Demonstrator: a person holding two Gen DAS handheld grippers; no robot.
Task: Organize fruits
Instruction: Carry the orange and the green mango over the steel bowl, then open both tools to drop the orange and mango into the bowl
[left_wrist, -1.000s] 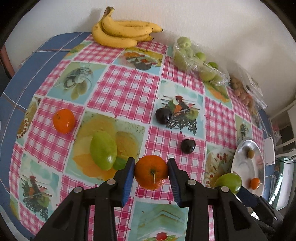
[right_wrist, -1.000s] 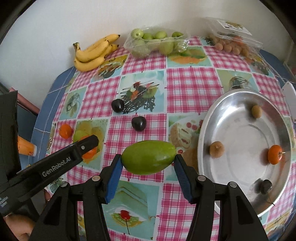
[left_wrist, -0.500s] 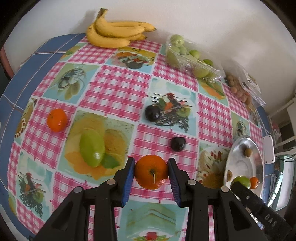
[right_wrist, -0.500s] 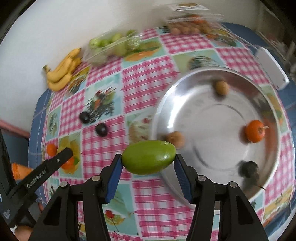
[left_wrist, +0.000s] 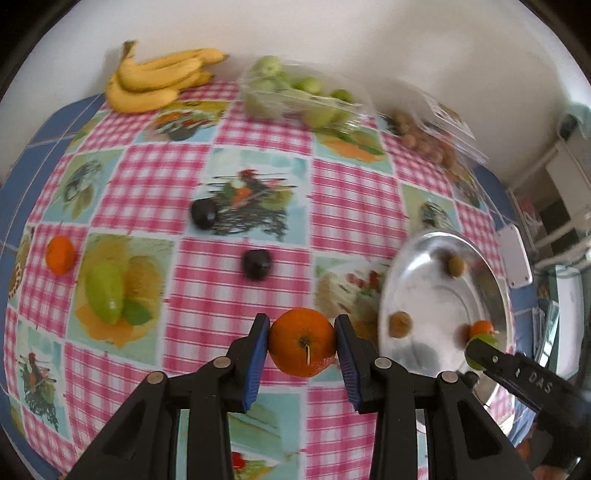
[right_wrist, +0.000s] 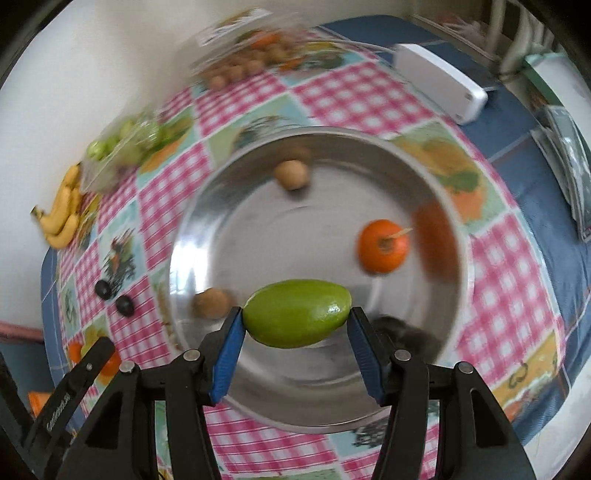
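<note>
My left gripper (left_wrist: 302, 347) is shut on an orange mandarin (left_wrist: 302, 341), held above the checked tablecloth left of the steel bowl (left_wrist: 495, 280). My right gripper (right_wrist: 296, 321) is shut on a green mango (right_wrist: 297, 313), held over the steel bowl (right_wrist: 258, 376). The bowl holds a mandarin with a stem (right_wrist: 383, 246), two brown fruits (right_wrist: 291, 174) (right_wrist: 211, 303) and a dark fruit (right_wrist: 404, 332). On the cloth lie another green mango (left_wrist: 105, 291), a mandarin (left_wrist: 60, 254) and two dark plums (left_wrist: 204, 213) (left_wrist: 256, 264).
Bananas (left_wrist: 155, 83), a plastic bag of green fruit (left_wrist: 299, 98) and a clear box of brown fruit (left_wrist: 428, 144) lie along the wall at the back. A white box (right_wrist: 439, 83) sits beyond the bowl near the table edge.
My right gripper has carried the green mango from the cloth to over the bowl. My left gripper has moved right toward the bowl with the mandarin.
</note>
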